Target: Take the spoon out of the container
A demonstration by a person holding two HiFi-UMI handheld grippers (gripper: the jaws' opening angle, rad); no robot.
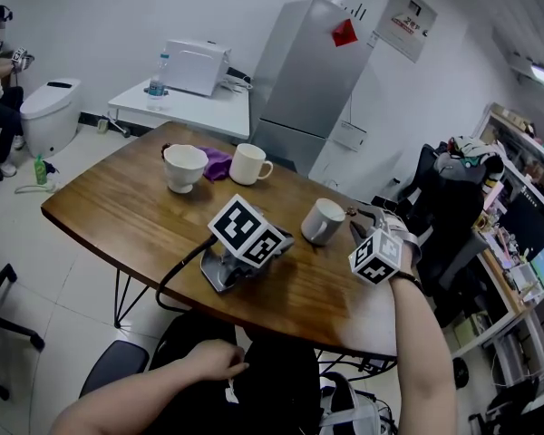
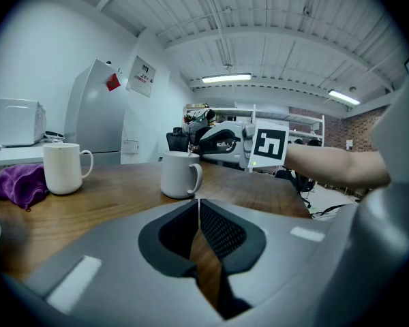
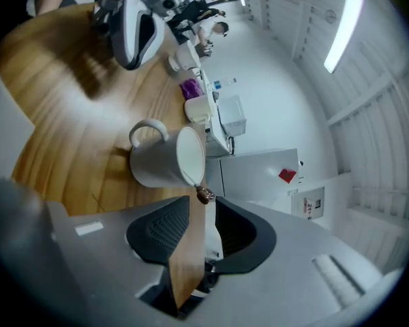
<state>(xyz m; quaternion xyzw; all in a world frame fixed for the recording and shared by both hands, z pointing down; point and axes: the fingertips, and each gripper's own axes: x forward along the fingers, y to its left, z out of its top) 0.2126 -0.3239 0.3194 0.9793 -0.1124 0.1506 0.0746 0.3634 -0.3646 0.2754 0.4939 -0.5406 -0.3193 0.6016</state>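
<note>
Three white mugs point(image 1: 249, 164), nearest mug point(image 1: 323, 221) by right tool point(image 3: 203, 213) — brown tip point(image 3: 204, 195) at rim

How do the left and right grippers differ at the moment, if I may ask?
The left gripper lies unheld on the wooden table; the right gripper is held in the person's right hand. The left gripper's jaws are together; the right gripper's stand apart, facing a white mug. Both carry a square-marker cube.
</note>
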